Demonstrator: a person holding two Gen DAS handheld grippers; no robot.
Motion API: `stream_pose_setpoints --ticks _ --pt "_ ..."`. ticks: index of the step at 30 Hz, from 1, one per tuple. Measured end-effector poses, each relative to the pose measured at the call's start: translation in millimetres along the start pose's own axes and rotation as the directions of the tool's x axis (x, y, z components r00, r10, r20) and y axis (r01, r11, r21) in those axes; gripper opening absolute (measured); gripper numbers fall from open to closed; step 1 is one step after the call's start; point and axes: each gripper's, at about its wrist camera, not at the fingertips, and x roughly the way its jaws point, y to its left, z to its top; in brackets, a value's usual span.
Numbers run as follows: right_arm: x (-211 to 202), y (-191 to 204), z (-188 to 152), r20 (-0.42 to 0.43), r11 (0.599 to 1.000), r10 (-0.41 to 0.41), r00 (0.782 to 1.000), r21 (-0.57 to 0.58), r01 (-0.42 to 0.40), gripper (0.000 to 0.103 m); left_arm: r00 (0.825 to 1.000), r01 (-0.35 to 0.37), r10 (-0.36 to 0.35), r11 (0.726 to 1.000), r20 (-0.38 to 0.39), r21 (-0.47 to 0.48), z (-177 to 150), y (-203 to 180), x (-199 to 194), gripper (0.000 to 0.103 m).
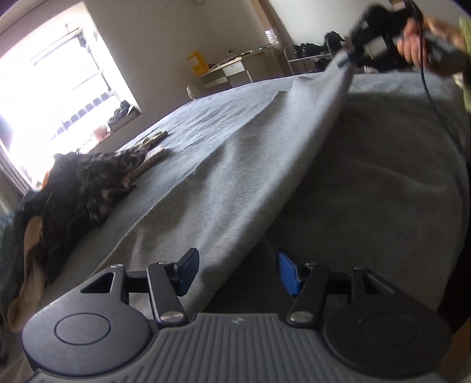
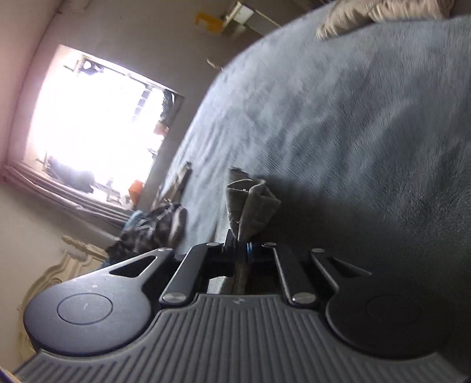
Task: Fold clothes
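Observation:
A light grey garment (image 1: 253, 165) hangs stretched in a taut sheet over the bed. In the left wrist view its far corner is pinched by my right gripper (image 1: 348, 60), held by a hand (image 1: 412, 44) at the top right. The garment's near edge runs down between the blue pads of my left gripper (image 1: 238, 272), which stands open around it without clamping. In the right wrist view my right gripper (image 2: 241, 250) is shut on a bunched grey corner of the garment (image 2: 250, 206), which sticks up past the fingertips.
The bed's grey sheet (image 1: 382, 182) spreads underneath. A pile of dark patterned clothes (image 1: 88, 182) lies at its left end, also seen in the right wrist view (image 2: 159, 227). A bright window (image 1: 59, 97) and a desk (image 1: 235, 67) stand behind. Beige fabric (image 2: 368, 14) lies far off.

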Motion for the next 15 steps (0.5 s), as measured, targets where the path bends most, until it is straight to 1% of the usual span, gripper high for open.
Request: stream_pose_setpoints --ticks 3,5,8,10,12,15 --pt "0 -6 3 -0.01 0.999 -0.018 1.0 0.048 0.018 0.005 1.0 -0.015 0.015 0.999 0.004 0.044 3 -10 11 0.058" --pt "-6 -2 5 -0.004 0.999 0.0 1.0 0.051 0.0 0.005 1.0 -0.03 0.03 0.998 0.001 0.061 5 -14 17 0.057" --pt "-18 7 7 0.019 1.0 0.025 1.0 0.009 -0.025 0.005 1.0 -0.017 0.017 0.999 0.005 0.038 7 -12 19 0.057" --pt "-20 4 5 0.024 1.0 0.006 1.0 0.001 -0.006 0.005 1.0 -0.006 0.006 1.0 0.003 0.021 6 -10 20 0.056" --pt "-17 -9 0 0.022 0.999 -0.03 0.999 0.012 0.029 0.005 1.0 0.01 -0.01 1.0 -0.001 0.002 4 -6 19 0.056" --pt "-20 -22 -5 0.035 0.999 -0.043 0.998 0.026 0.042 0.004 0.999 0.042 -0.042 0.999 -0.01 -0.032 0 2 15 0.055"
